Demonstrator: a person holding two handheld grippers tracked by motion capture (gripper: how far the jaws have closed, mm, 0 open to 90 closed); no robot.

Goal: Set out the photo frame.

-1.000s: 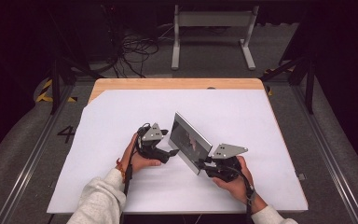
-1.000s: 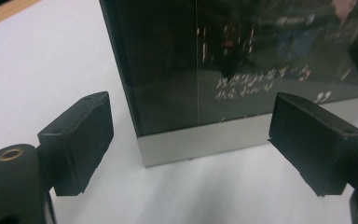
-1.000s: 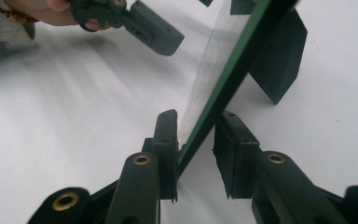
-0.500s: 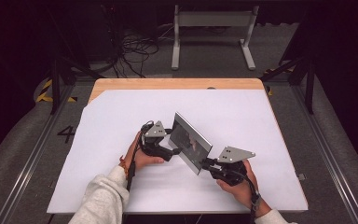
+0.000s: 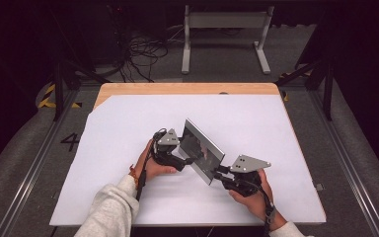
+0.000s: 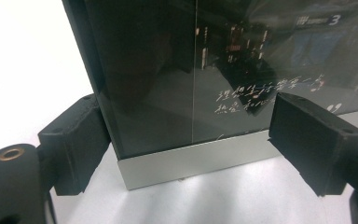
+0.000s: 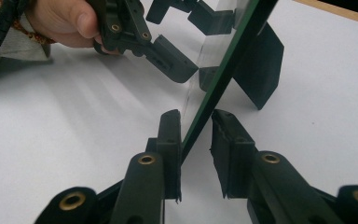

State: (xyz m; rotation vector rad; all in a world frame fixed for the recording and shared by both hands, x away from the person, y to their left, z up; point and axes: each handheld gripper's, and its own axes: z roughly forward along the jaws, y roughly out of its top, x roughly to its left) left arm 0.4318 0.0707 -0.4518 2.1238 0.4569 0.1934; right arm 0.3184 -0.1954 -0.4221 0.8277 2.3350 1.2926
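Change: right gripper [image 5: 219, 174] has slid toward the frame's near end, its jaws just closing then reopening slightly around the edge.
Frame: glass picture frame [image 5: 202, 149] upright mid-table; stiff, slippery, fragile; best taken by its edges.
Right jaws: narrow, straddling the edge, one pad apart.
Left gripper [image 5: 190, 160]: wide, flanking the face.
Room: white table [image 5: 276, 128] open all round.

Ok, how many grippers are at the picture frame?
2. The left gripper is against the frame's face, on its left in the high view. The right gripper is at its near end, its jaws just opened a little, with the frame's edge between them.
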